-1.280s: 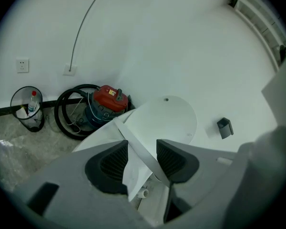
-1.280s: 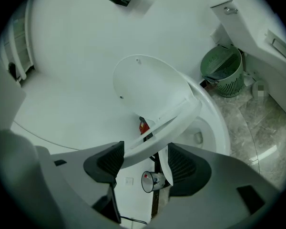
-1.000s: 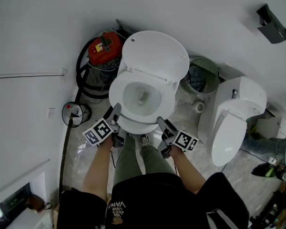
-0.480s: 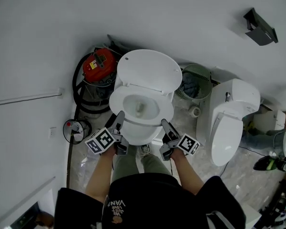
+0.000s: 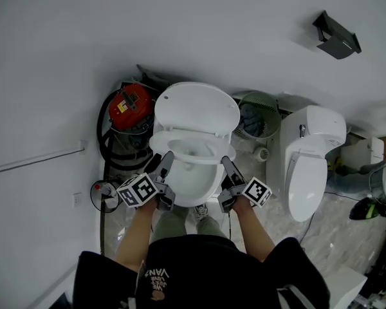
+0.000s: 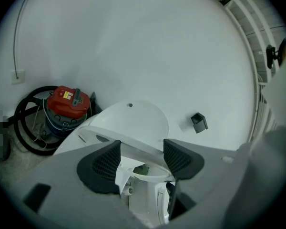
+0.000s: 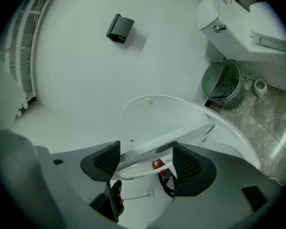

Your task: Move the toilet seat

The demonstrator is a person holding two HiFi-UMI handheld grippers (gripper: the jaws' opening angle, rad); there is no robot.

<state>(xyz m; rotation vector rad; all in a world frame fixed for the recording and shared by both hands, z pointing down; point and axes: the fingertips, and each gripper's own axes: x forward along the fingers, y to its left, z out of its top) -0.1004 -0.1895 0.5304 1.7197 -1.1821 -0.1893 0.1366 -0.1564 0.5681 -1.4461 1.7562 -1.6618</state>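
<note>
- Toilet seat (image 6: pixel 122 141) sits half-raised; left gripper (image 6: pixel 138 159) and right gripper (image 7: pixel 145 163) have just been opening, jaws spread around its rim.
- Unsupported, it may slam onto the bowl (image 5: pixel 193 184).

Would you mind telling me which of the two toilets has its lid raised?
The middle toilet, beside the red vacuum, has its lid up; the right-hand toilet has its lid down.

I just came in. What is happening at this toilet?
A person stands at the toilet with a tool in each hand. The seat is tilted partway up, and the lid is upright behind it. The left tool and right tool each have the seat's rim between their jaws, which have just been opening.
</note>
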